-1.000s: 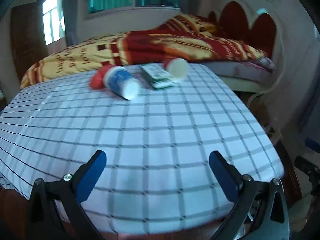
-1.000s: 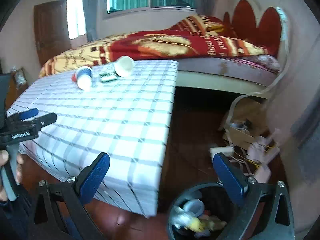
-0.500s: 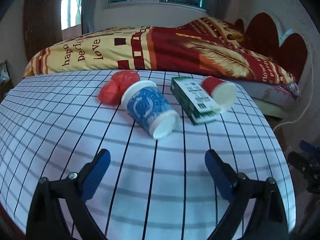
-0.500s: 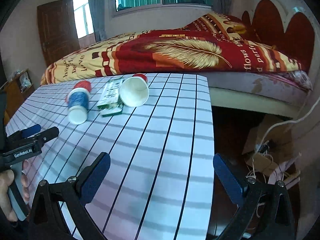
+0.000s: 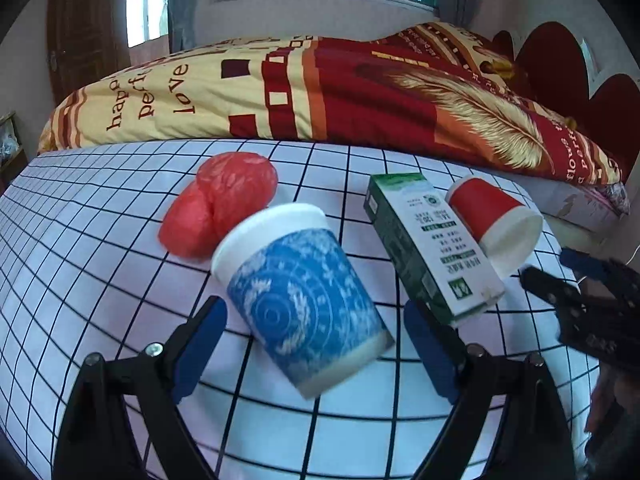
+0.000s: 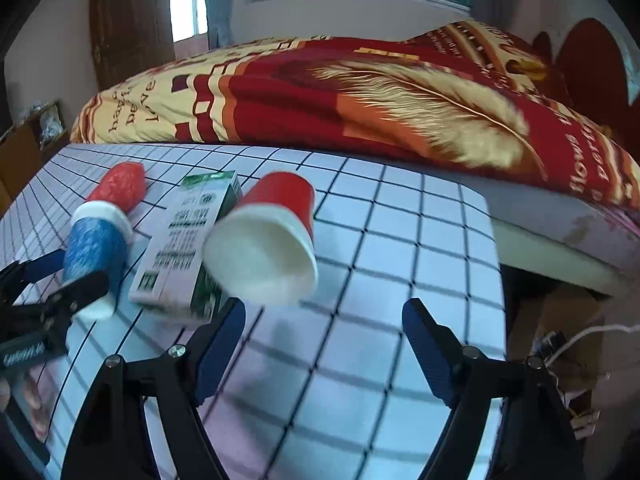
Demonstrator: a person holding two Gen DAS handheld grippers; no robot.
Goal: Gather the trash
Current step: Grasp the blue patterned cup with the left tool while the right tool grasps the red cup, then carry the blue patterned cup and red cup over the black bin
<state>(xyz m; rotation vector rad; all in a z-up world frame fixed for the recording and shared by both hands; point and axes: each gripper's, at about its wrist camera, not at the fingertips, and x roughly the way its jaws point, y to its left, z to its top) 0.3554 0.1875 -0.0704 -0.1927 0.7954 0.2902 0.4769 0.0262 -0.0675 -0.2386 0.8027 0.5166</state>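
Beside the bed (image 5: 360, 92), on the checked desk (image 5: 100, 280), both grippers are reaching in, jaws spread: the left gripper (image 5: 316, 344) straddles the blue cup (image 5: 304, 304) at centre frame, the right gripper (image 6: 324, 340) faces the red cup (image 6: 268, 240); closing comes next, I'd guess.

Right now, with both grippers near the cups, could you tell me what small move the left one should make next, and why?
Probably ease the left gripper forward a little and close. Its jaws are open on either side of the blue cup, which lies on its side on the checked tablecloth, not yet held.
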